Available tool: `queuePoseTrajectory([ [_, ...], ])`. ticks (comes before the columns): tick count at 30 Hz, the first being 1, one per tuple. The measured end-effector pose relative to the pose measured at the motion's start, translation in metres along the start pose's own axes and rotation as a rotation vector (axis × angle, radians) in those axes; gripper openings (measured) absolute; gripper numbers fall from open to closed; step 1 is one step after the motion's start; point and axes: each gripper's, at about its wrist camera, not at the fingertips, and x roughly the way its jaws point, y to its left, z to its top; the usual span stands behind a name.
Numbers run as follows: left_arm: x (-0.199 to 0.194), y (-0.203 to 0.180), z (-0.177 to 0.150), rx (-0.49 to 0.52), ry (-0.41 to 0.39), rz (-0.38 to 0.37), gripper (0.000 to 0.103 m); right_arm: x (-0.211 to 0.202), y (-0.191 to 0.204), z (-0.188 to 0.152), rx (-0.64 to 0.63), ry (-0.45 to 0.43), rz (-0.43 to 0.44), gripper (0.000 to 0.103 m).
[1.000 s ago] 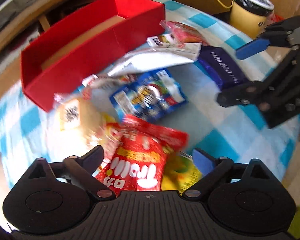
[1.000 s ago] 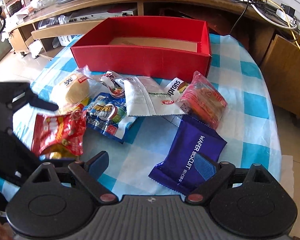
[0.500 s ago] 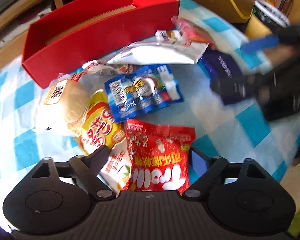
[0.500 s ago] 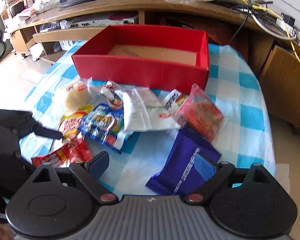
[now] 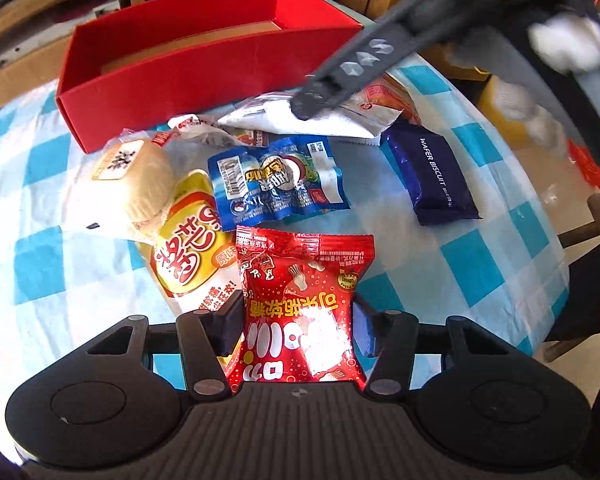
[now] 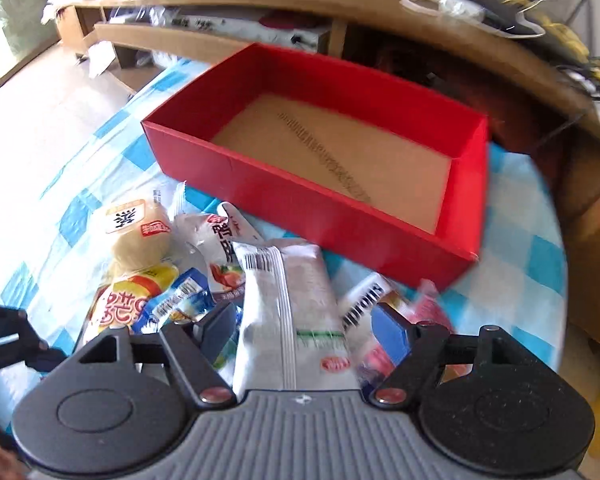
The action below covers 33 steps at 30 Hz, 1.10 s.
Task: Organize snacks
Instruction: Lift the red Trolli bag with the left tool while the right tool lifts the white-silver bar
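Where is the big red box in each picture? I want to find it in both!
Left wrist view: the red box sits at the top left, behind the pile of snacks.
Right wrist view: the red box fills the middle, open with its brown floor showing and nothing inside.
Shared landmark: the round pale bun in its wrapper lies just in front of the box's corner in both views.

1. The left tool [image 5: 298, 320] is pinching a red bag [image 5: 300, 304] on both sides.
2. A yellow bag [image 5: 188, 256], blue pack [image 5: 276, 184] and navy biscuit pack [image 5: 436, 176] are lying on the checked desk [image 5: 480, 256].
3. The red box [image 5: 204, 76] is sitting behind them.
4. The blurred right tool [image 5: 320, 100] is hovering over a white bag [image 5: 260, 118].
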Motion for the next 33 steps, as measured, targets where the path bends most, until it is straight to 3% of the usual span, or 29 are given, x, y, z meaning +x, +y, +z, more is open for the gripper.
queuePoseTrajectory([
  [4,-0.001,0.001,0.003,-0.013,0.002,-0.04,0.062,0.037,0.0,0.009,-0.003,0.1,0.015,0.088],
  [7,0.0,0.004,0.004,-0.025,0.005,-0.071,0.065,0.039,0.002,0.009,-0.015,0.07,-0.02,0.088],
  [9,-0.001,0.005,0.005,-0.031,0.003,-0.078,0.065,0.031,0.001,0.005,0.009,0.051,-0.004,0.065],
  [14,-0.003,0.004,0.005,-0.031,0.007,-0.066,0.065,0.01,0.008,-0.02,0.037,0.032,0.043,0.054],
  [17,-0.003,-0.003,0.005,-0.008,0.022,-0.058,0.073,-0.005,0.012,-0.037,0.061,0.009,0.055,0.052],
  [18,-0.001,-0.006,0.005,0.0,0.032,-0.061,0.083,-0.009,0.011,-0.041,0.068,0.007,0.056,0.052],
  [19,0.001,-0.009,0.005,0.0,0.038,-0.054,0.087,-0.01,0.01,-0.045,0.083,0.007,0.055,0.052],
  [25,0.016,-0.023,0.016,-0.064,0.045,-0.05,0.086,-0.016,0.009,-0.053,0.094,-0.01,0.025,0.052],
  [33,0.044,-0.06,0.026,0.014,0.101,0.127,0.083,0.013,0.003,-0.05,0.083,0.058,0.049,0.057],
])
